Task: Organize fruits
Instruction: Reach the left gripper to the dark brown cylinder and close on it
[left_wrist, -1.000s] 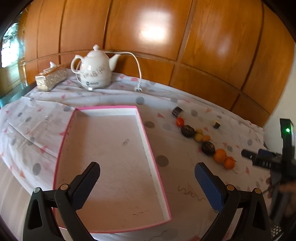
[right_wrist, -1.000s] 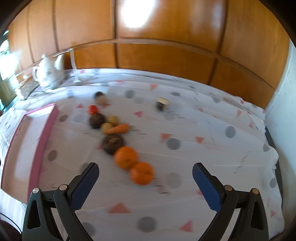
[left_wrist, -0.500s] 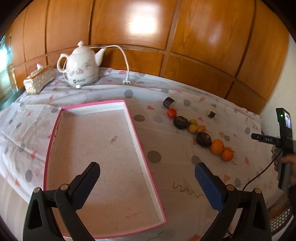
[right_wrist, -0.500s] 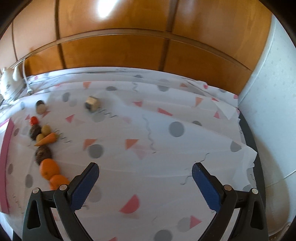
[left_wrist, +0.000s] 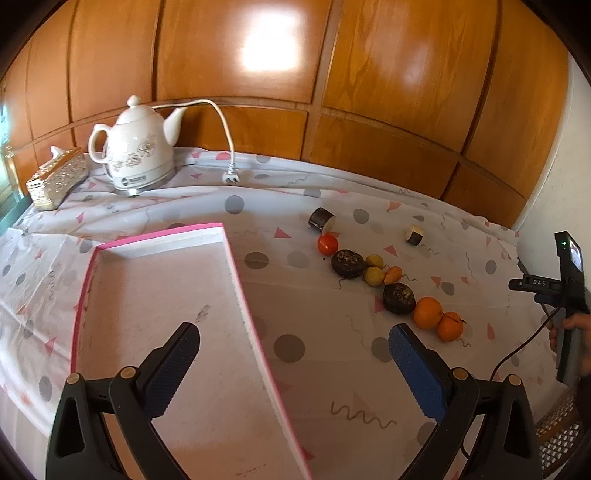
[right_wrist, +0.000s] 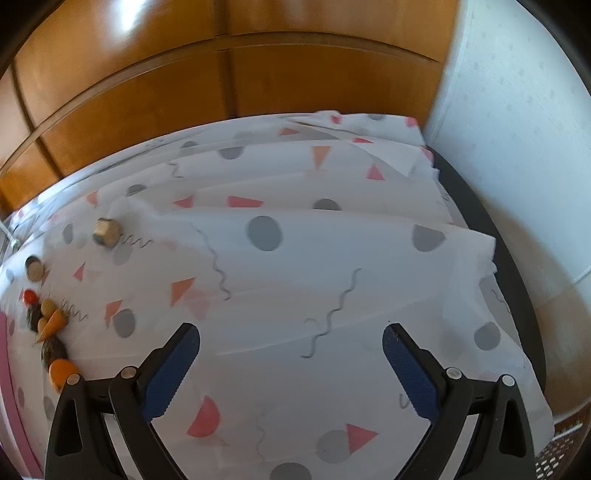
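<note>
Both wrist views high, facing wall; share fruit row (left_wrist: 391, 284).

Right of and beyond the left gripper's jaws lie two oranges (left_wrist: 427, 312), two dark round fruits (left_wrist: 348, 263), two small yellow fruits (left_wrist: 374, 276), one tomato (left_wrist: 327, 244), one carrot (left_wrist: 393, 274) and two cut dark-skinned pieces (left_wrist: 322, 220). One pink-rimmed tray (left_wrist: 159, 236) sits partly between the jaws; one teapot (left_wrist: 137, 151) and one tissue box (left_wrist: 55, 179) stand far beyond.
</note>
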